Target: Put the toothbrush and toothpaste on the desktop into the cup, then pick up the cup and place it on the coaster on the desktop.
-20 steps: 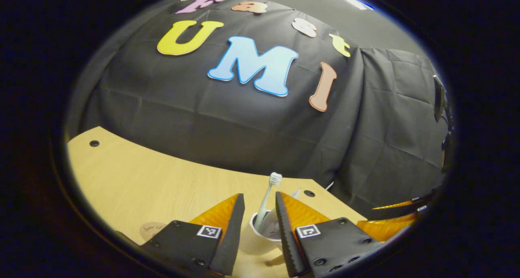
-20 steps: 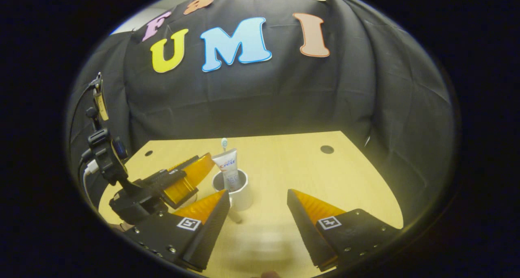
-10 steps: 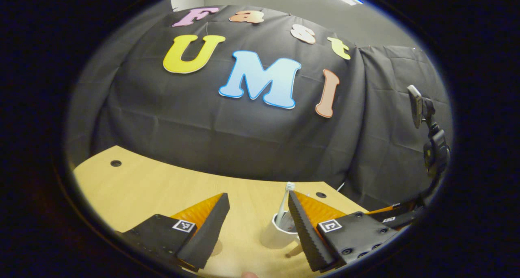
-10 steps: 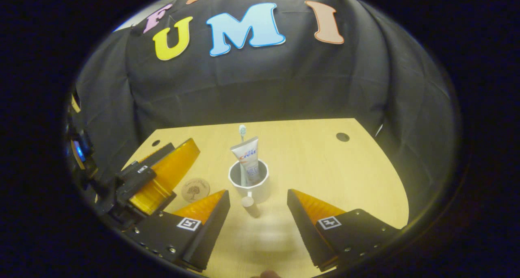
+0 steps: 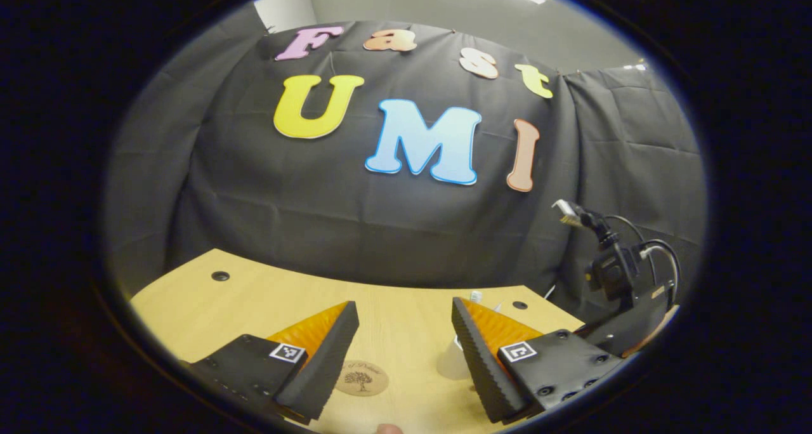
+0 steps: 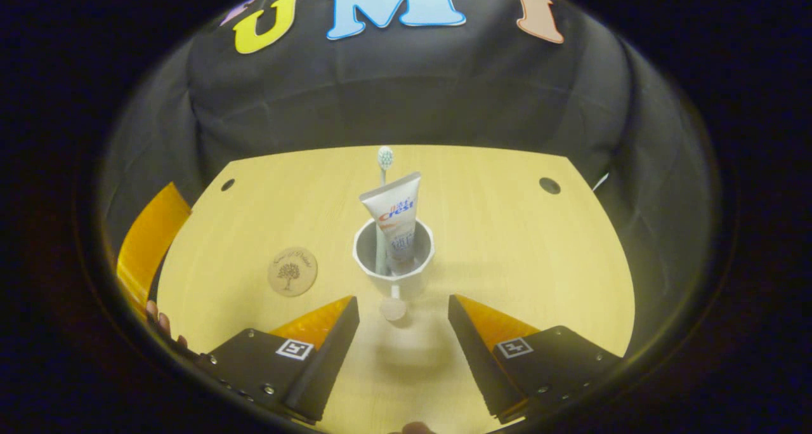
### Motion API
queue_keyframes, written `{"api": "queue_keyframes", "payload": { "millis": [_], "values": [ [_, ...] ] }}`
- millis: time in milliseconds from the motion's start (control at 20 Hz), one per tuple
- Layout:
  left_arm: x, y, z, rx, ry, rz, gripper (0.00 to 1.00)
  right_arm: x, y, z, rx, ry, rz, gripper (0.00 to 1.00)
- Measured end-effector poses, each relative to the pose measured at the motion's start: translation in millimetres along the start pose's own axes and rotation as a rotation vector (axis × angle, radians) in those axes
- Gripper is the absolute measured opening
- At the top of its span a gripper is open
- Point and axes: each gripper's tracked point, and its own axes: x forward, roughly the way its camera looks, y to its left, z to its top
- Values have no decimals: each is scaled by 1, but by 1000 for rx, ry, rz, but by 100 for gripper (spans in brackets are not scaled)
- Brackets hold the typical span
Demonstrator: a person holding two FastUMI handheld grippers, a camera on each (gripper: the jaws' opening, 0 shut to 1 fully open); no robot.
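Both views low, sharing desktop

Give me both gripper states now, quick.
Left gripper: open, holding nothing.
Right gripper: open, holding nothing; the cup stands ahead between its fingers, untouched.

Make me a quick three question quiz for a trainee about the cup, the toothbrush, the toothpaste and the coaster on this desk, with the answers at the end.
1. True or false: the toothbrush and toothpaste both stand inside the cup.
2. In the right gripper view, the coaster lies on which side of the cup? A) left B) right C) underneath it
3. Fill in: the fingers of the right gripper are ____, with the cup ahead of them and untouched.

Key: 1 true. 2 A: the cup stands on the bare desk, apart from the coaster. 3 open.
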Motion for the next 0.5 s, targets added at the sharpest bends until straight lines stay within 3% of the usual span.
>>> {"api": "queue_keyframes", "payload": {
  "millis": [200, 250, 300, 500],
  "values": [
    [-13, 3, 0, -4, 3, 6, 92, 15, -3, -5, 1, 97, -25, 89],
    [-16, 4, 0, -2, 2, 6, 95, 19, -2, -7, 2, 126, -24, 89],
    [-18, 3, 0, -1, 6, 5, 92, 23, -3, -8, 4, 145, -31, 89],
    [-26, 5, -4, -4, 13, 5, 95, 35, -8, -12, -15, 251, -50, 89]
  ]
}}
